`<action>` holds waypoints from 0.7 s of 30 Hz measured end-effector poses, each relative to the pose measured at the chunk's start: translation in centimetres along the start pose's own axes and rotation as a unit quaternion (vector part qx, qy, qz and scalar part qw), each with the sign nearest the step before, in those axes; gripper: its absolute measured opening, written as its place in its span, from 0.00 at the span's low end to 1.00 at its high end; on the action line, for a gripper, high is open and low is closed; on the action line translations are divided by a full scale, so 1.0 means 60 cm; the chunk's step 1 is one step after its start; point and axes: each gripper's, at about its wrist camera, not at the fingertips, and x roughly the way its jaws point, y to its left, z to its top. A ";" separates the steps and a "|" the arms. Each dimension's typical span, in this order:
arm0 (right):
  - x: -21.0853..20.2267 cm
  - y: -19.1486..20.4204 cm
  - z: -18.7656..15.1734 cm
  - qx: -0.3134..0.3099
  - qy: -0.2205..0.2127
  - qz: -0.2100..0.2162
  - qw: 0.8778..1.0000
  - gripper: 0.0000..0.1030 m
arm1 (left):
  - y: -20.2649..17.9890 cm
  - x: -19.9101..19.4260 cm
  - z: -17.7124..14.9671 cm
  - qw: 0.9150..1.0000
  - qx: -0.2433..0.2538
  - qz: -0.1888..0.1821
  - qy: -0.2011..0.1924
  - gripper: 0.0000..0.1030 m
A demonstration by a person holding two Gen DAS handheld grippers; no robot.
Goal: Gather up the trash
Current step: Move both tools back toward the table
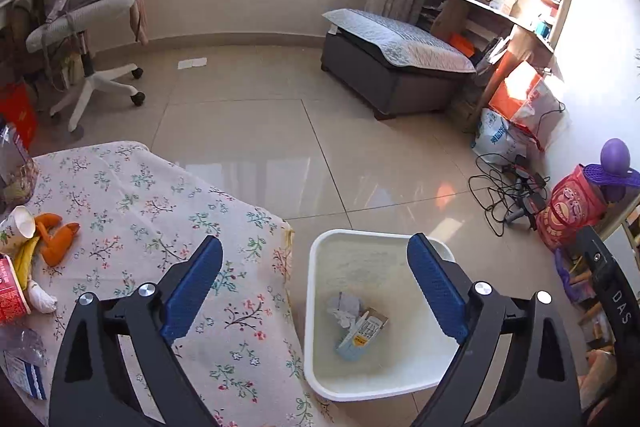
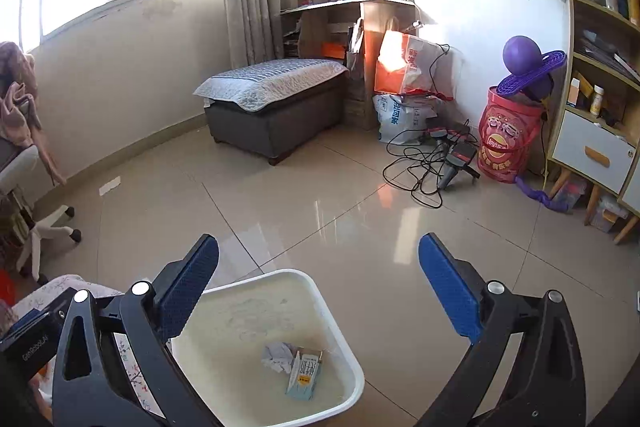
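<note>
Hovering over white bin (image 1: 316, 307) beside table edge (image 1: 290, 239): left gripper (image 1: 316, 291), right gripper (image 2: 320, 287), both gaping empty; carton (image 1: 360, 337), crumpled tissue (image 1: 344, 309) lying inside.

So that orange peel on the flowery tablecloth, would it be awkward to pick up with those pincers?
Probably a little. The orange peel lies in curled, splayed strips, so it likely flops and bends rather than staying stiff. It looks thin and light, so lifting should be easy. Lying low on the soft tablecloth, the pads might pinch cloth along with it.

White bin (image 1: 316, 307), floral tablecloth (image 1: 160, 211), orange peel (image 1: 56, 239), purple ball (image 2: 520, 53).
</note>
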 end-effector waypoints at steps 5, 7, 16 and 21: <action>-0.026 0.064 -0.014 -0.038 -0.002 0.037 0.999 0.93 | 0.061 -0.047 -0.006 0.997 -0.010 0.062 -0.035 0.91; -0.037 0.089 -0.020 -0.052 -0.002 0.053 0.997 0.93 | 0.089 -0.066 -0.014 0.995 -0.015 0.085 -0.047 0.92; -0.079 0.196 -0.052 -0.111 0.007 0.115 0.987 0.93 | 0.200 -0.132 -0.046 0.986 -0.057 0.144 -0.065 0.92; -0.109 0.259 -0.081 -0.153 0.009 0.149 0.977 0.93 | 0.255 -0.154 -0.079 0.981 -0.077 0.171 -0.057 0.92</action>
